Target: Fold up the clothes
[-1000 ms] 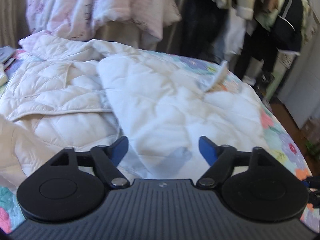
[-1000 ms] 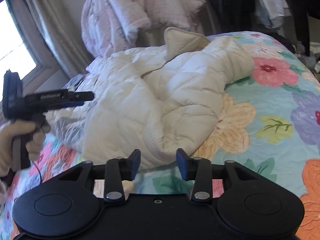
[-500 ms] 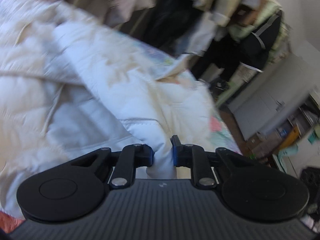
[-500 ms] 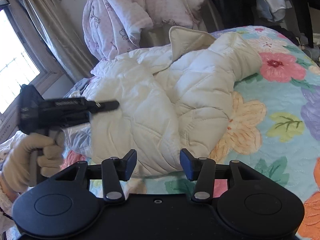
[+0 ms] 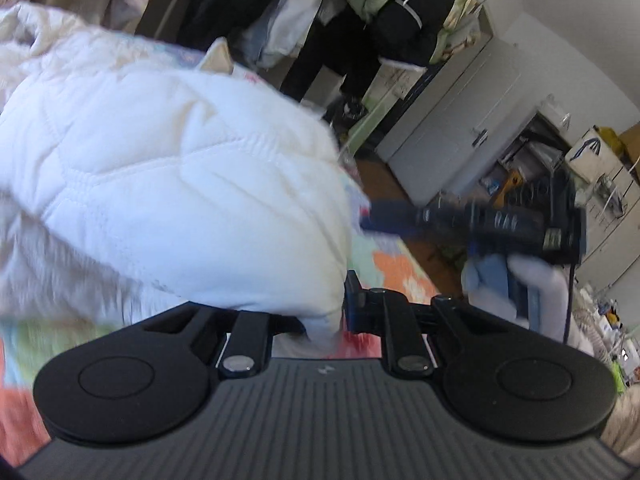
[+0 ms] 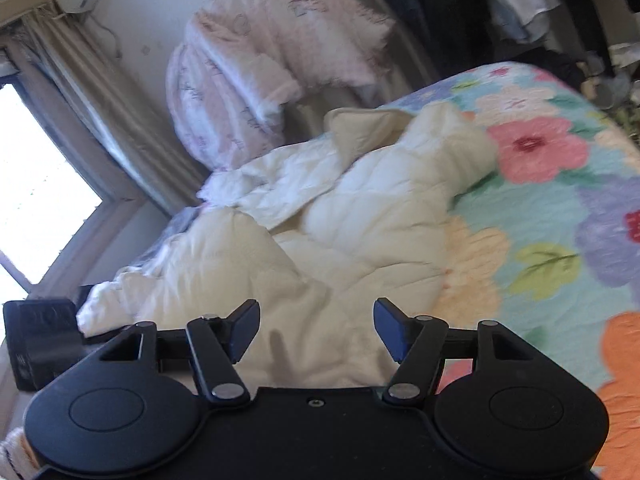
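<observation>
A cream quilted puffer jacket (image 6: 352, 240) lies crumpled on the floral bedspread (image 6: 560, 240). My left gripper (image 5: 324, 316) is shut on a fold of the jacket (image 5: 180, 200), which bulges up in front of it and hides its left finger. My right gripper (image 6: 316, 328) is open and empty, just above the jacket's near edge. The right gripper also shows in the left wrist view (image 5: 472, 220), held by a gloved hand beside the lifted fold. The left gripper's body shows at the left edge of the right wrist view (image 6: 40, 340).
A pink patterned duvet (image 6: 272, 60) is piled at the head of the bed beside a curtain and window (image 6: 40, 220). Dark clothes hang on a rack (image 5: 360, 20) beyond the bed. Grey cabinets (image 5: 460, 120) and clutter stand past the bed's far edge.
My left gripper closed on the jacket's edge and swung it over to the right. My right gripper moved closer over the jacket and its jaws opened wider.
</observation>
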